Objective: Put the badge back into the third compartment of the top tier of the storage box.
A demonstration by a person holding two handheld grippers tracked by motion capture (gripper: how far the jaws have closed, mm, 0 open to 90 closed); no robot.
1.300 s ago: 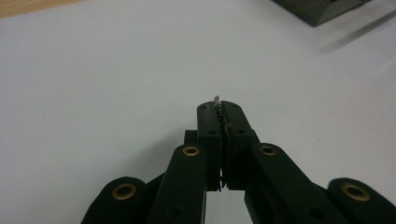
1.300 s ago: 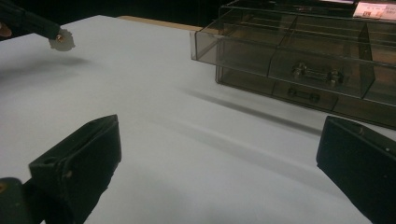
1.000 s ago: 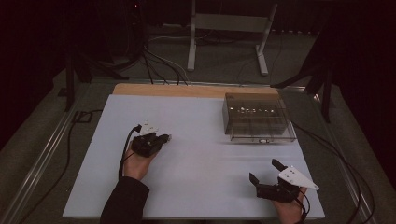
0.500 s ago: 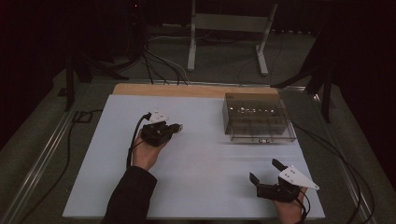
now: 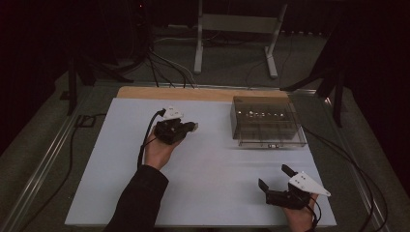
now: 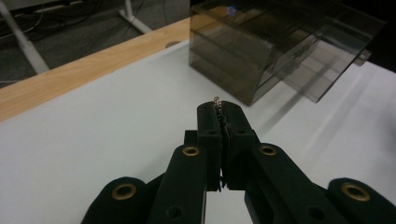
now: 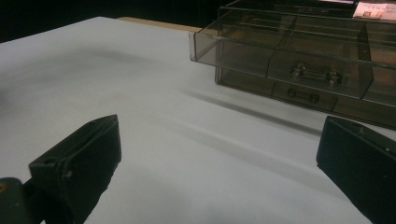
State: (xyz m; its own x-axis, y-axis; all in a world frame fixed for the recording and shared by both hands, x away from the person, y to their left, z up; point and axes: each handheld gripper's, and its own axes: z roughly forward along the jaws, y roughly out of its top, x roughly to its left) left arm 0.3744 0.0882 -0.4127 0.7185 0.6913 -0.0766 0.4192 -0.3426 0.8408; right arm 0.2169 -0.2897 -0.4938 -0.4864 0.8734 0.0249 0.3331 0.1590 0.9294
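Observation:
A smoked clear drawer box [image 5: 266, 123] stands at the back right of the white table [image 5: 217, 169], its top drawer [image 7: 280, 51] pulled out toward me. My left gripper [image 5: 193, 127] hovers left of the box and points at it. Its jaws are shut on a tiny metallic piece [image 6: 217, 100] that pokes out between the tips of the left gripper [image 6: 220, 112]; the box [image 6: 261, 51] lies just ahead. Near the front right edge, my right gripper [image 5: 275, 176] rests open, nothing between its fingers. The right gripper [image 7: 219, 140] faces the open drawer.
A wooden strip [image 5: 193, 93] runs along the table's back edge. Behind it on the floor are a metal stand's legs [image 5: 232, 43] and several cables [image 5: 159, 63]. A cable [image 5: 348, 159] trails past the table's right edge.
My left hand has moved away from me and to the right, closer to the box, jaws still shut. The right gripper has stayed in place.

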